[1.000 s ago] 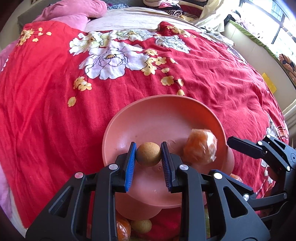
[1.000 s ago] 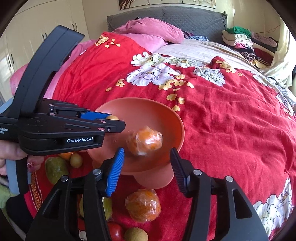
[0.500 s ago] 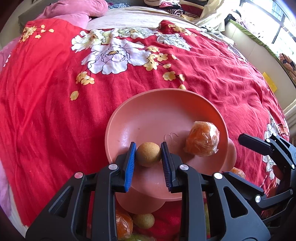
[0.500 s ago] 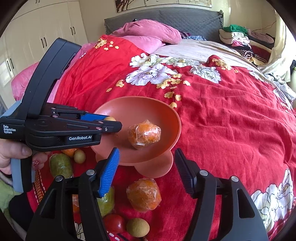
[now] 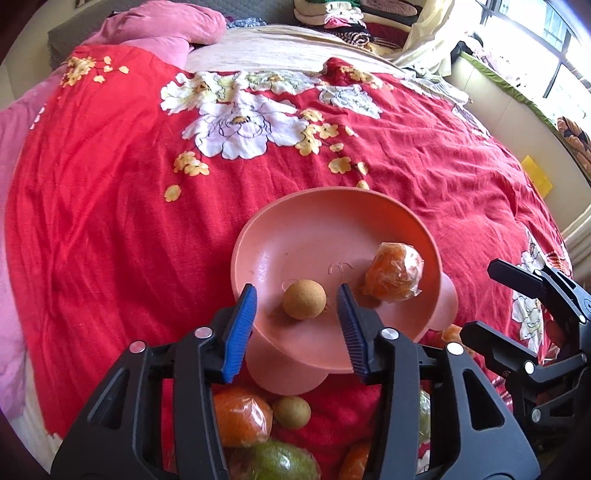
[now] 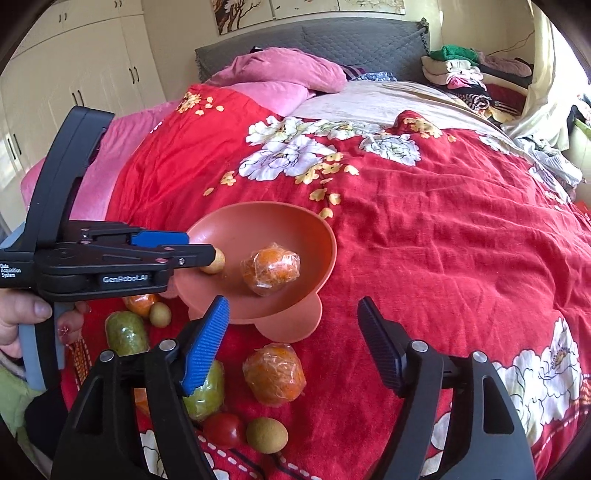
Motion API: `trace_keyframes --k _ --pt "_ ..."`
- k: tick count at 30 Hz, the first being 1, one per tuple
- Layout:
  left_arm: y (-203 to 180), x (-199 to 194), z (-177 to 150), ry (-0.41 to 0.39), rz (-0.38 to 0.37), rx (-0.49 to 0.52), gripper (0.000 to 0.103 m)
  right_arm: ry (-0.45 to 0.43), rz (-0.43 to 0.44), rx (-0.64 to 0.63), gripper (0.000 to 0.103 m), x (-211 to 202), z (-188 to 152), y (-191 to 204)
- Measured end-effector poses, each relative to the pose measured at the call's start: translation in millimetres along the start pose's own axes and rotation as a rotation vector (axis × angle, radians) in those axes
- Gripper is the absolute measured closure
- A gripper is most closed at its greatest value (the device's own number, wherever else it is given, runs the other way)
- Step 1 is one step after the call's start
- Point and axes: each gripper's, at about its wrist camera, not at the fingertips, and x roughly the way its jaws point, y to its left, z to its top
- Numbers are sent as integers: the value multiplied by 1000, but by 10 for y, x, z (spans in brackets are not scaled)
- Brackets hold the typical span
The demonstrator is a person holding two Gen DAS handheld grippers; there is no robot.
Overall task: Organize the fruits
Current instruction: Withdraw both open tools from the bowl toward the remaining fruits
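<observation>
Light: bright daylight from the window [image 5: 554,33] at far right, blown out.
Shadows: soft, short, beneath the bowl [image 5: 332,229].
Glare: sheen on wrapped fruit [image 5: 393,271].
Distortion: heavy fisheye bending; black vignette corners.
Focus: sharp centre, softer edges.

The left gripper [image 5: 297,308], clamped on the small brown fruit [image 5: 304,299] a second ago, is opening; the fruit now lies loose in the pink bowl [image 5: 321,206], touching neither pad. The right gripper [image 6: 293,341] is opening wider too, with nothing between its jaws.
</observation>
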Motion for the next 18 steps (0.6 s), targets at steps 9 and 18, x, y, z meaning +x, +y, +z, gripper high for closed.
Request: trace_keyframes --k 9,18 --pt "60 -210 -38 -42 16 -26 50 -30 -13 16 25 -141 28 -21" --pt "53 -456 -72 -97 14 -34 37 -56 -37 40 20 -293 26 -96"
